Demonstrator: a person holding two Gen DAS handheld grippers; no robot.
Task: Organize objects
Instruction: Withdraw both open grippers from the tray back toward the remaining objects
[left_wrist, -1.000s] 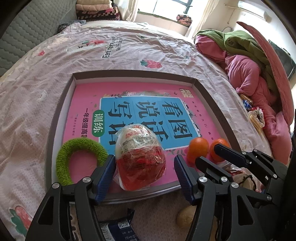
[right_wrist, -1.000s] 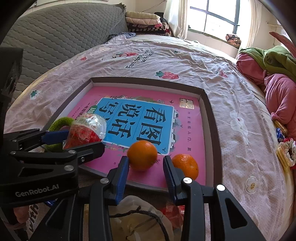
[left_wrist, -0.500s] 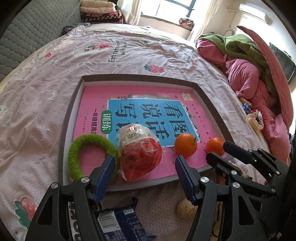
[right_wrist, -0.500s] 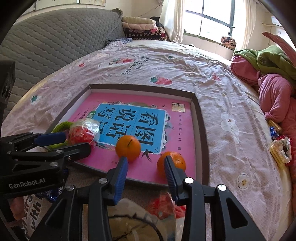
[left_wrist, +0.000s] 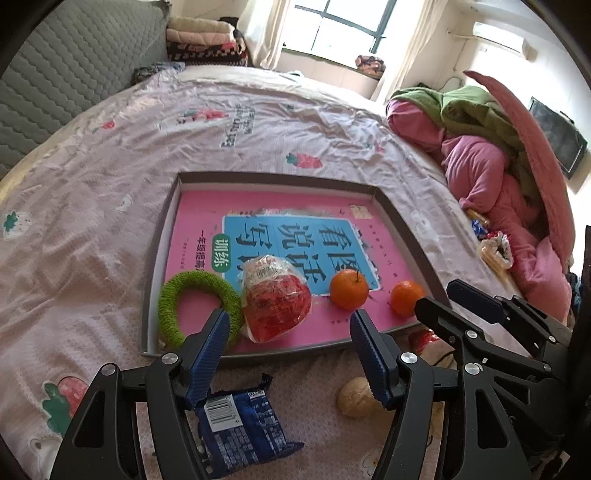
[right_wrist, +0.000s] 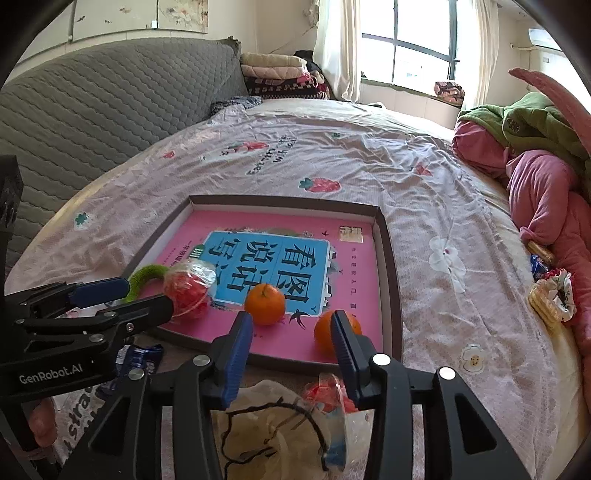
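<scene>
Left wrist, blue packet, round bun

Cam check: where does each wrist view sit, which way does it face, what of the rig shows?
Left wrist: above the bed's near edge, angled down at the shallow grey tray; open left gripper below, right gripper at right.
Right wrist: same aim, further right; right gripper, jaws just opening, nothing between; left gripper at left.
Shared: tray, pink book, green fuzzy ring, red bagged snack, two oranges.

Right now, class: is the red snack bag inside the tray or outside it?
Inside. The red snack bag lies on the pink book within the tray rim, beside the green ring.
</scene>
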